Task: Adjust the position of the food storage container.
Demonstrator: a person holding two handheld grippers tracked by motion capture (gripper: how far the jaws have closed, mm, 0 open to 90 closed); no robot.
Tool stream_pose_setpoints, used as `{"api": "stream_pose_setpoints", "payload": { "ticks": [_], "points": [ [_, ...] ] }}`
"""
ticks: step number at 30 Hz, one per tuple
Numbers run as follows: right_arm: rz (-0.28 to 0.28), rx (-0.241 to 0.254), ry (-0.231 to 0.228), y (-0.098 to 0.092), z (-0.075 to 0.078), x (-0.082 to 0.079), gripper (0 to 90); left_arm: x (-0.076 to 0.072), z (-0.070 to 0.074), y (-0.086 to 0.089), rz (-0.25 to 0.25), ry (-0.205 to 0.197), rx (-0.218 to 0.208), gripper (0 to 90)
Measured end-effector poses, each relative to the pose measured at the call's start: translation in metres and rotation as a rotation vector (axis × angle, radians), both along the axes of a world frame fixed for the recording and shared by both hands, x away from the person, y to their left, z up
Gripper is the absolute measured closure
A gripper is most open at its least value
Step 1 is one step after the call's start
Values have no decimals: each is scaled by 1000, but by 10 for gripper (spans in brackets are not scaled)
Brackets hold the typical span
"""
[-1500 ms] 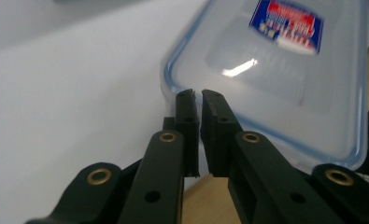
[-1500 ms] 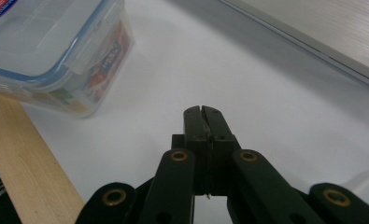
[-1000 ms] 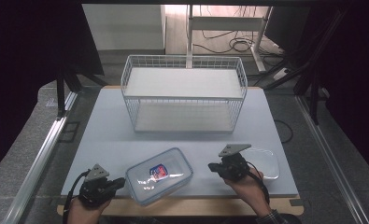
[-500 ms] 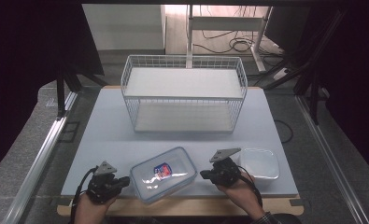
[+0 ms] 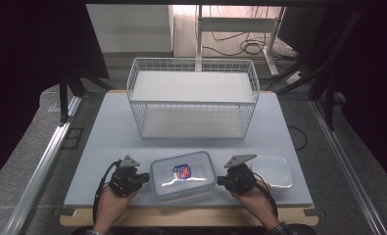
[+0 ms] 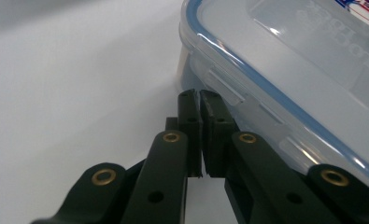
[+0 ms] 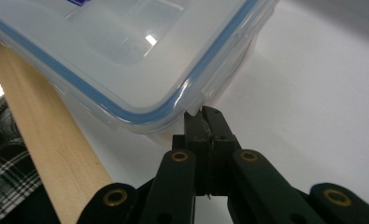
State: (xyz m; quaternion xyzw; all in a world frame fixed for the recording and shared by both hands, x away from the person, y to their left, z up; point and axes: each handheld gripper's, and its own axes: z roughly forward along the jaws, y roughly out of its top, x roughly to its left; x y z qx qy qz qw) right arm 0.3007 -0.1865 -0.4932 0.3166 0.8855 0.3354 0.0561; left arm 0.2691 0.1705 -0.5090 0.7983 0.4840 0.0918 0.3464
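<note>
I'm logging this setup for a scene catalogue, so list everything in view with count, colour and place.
lidded container: 1, clear with a blue seal and a red and blue label, near edge of the table between the two grippers
loose lid: 1, clear, near right of the table, beyond the right gripper
wire basket: 1, white, far middle of the table
table: 1, pale grey top with a wooden front edge
left gripper: 1, black, jaws together at the container's left side
right gripper: 1, black, jaws together at the container's right corner
hands: 2, one on each gripper, near edge; a plaid sleeve shows in the right gripper view
</note>
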Motion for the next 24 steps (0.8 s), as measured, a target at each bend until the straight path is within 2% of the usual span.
{"api": "stream_pose_setpoints", "payload": {
  "ticks": [6, 7, 8, 9, 11, 16, 17, 18, 20, 21, 22, 24],
  "points": [
    [-44, -14, 3, -8, 0, 3, 895, 25, 0, -12, -22, -4, 9, 883],
    [-50, -17, 1, -9, 1, 3, 895, 25, 0, -12, -22, -4, 9, 883],
    [-53, -21, -5, -11, 0, 3, 895, 33, 1, -16, -28, -8, 17, 883],
    [-53, -21, -5, -11, 0, 3, 895, 33, 1, -16, -28, -8, 17, 884],
    [-62, -20, 2, -12, 0, 3, 894, 45, 0, -21, -29, -19, 17, 888],
    [-65, -32, 1, -13, 0, 3, 891, 49, -1, -20, -44, -24, 8, 873],
    [-63, -31, 3, -14, 0, 4, 883, 48, 0, -16, -51, -23, 1, 848],
    [-60, -33, 2, -14, 1, 3, 874, 44, 4, -9, -64, -27, -15, 780],
    [-59, -36, -4, -15, 2, 3, 869, 41, 6, -6, -69, -25, -20, 677],
    [-62, -39, -11, -16, 3, 3, 860, 37, 10, -2, -61, -45, -10, 677],
    [-72, -36, -25, -20, 8, 3, 825, 33, 12, 4, -70, -37, -19, 568],
    [-84, -30, -40, -24, 12, 3, 799, 28, 13, 8, -73, -44, -19, 488]
  ]
}}
